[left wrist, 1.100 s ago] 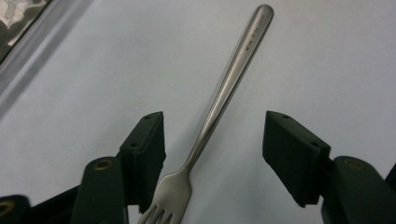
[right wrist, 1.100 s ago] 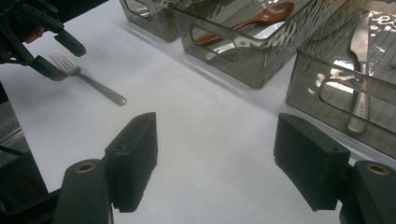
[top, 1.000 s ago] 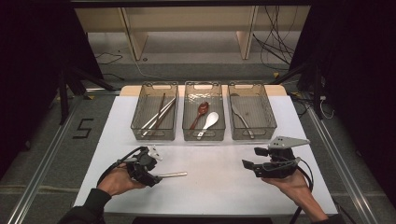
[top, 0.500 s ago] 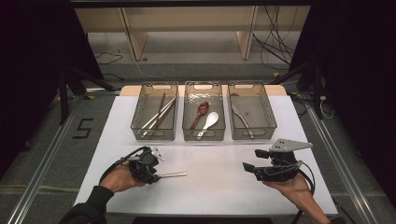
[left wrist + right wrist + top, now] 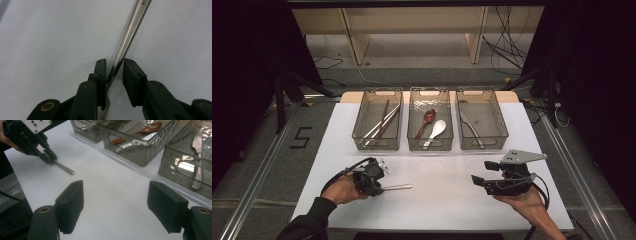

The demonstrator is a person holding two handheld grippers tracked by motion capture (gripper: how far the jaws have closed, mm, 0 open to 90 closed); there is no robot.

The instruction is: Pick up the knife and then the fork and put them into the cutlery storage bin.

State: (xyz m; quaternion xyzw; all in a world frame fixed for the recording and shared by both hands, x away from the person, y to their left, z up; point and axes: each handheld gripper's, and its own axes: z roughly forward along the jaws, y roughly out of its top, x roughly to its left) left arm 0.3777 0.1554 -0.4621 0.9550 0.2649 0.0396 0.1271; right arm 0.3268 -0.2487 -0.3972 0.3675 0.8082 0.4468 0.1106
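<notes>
Left tool point(image 5: 379, 187) on the slim silver metal utensil handle point(image 5: 398, 187), lying on the white desk point(image 5: 442, 200).
Left gripper view: handle point(image 5: 125, 45) between narrowly parted jaws, touching one. Right gripper view: right tool point(image 5: 115, 205) spread wide above bare desk, handle point(image 5: 64, 169) far off.

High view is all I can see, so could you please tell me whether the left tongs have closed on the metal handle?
Observer: Not fully. In the left gripper view the handle lies between the left tongs, touching one jaw, with a gap to the other.
Operator: And are the right tongs holding anything?
Observer: No. In the right gripper view the right tongs stand wide open, with bare table between the jaws.
</notes>
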